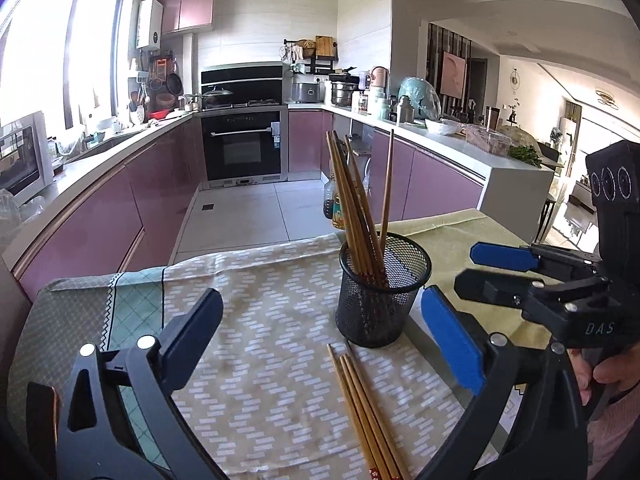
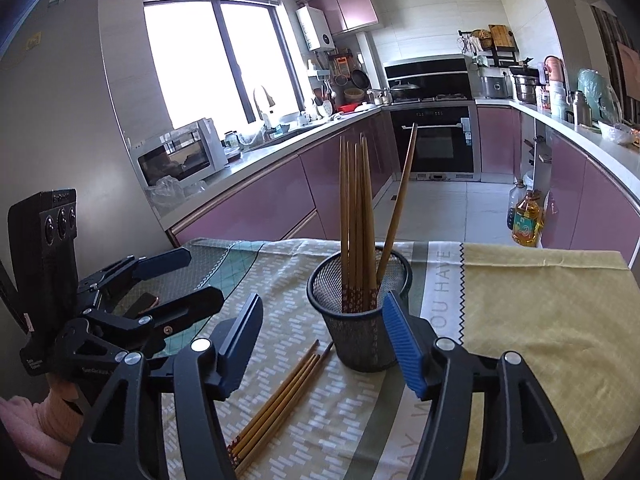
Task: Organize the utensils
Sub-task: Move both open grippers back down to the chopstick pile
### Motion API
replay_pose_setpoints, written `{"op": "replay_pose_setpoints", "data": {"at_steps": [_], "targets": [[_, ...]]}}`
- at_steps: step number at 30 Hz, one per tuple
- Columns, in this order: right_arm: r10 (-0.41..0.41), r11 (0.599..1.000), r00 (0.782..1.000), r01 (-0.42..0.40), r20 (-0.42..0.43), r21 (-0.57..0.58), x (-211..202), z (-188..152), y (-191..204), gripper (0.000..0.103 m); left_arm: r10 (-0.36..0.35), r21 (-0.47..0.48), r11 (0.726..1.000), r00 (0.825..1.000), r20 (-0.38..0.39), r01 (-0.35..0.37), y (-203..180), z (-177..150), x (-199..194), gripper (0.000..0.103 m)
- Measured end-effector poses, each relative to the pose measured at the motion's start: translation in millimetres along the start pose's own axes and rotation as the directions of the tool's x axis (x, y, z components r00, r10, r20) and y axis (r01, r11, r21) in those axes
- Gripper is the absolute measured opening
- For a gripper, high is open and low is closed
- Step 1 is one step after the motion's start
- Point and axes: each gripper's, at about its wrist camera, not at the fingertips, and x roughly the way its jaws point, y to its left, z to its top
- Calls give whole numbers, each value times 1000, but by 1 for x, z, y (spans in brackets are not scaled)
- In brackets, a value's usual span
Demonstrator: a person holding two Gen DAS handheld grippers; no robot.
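Kitchen table: patterned cloth [image 1: 260, 320] under your work.
Holder: mesh cup [image 2: 360, 320], mid-table, chopsticks upright [image 2: 356, 220].
Loose chopsticks [image 1: 368, 412]: beside it.
Your left gripper [image 1: 320, 324], right gripper [image 2: 324, 344]: jaws wide, empty.

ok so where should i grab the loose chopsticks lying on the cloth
Grip the loose chopsticks mid-shaft, from above, fingers straddling the bundle crosswise. They lie flat and side by side on the tablecloth, one end close to the mesh cup, so the middle is clearest.

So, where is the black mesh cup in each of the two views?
Left wrist view: black mesh cup right of centre, loose chopsticks lying before it.
Right wrist view: cup at centre, loose chopsticks at its lower left.
Shared landmark: black oven.
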Motion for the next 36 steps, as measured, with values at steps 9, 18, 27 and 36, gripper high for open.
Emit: {"op": "replay_pose_setpoints", "data": {"at_steps": [9,18,27,36], "targets": [[6,1000,989,-6,-150,-1,24,-51,11,72,65,-14,998,994,-83,-67,18,-38,0,98],[-17,999,972,9,-234,-37,41,-80,25,72,49,-8,999,976,-213,-52,25,-83,10,95],[-81,992,958,50,-274,-118,54,-89,39,67,37,2,999,966,-257,-38,24,-97,13,89],[-109,989,944,70,-311,-134,63,-97,38,63,40,8,999,961,-275,-39,28,-99,15,87]]}}
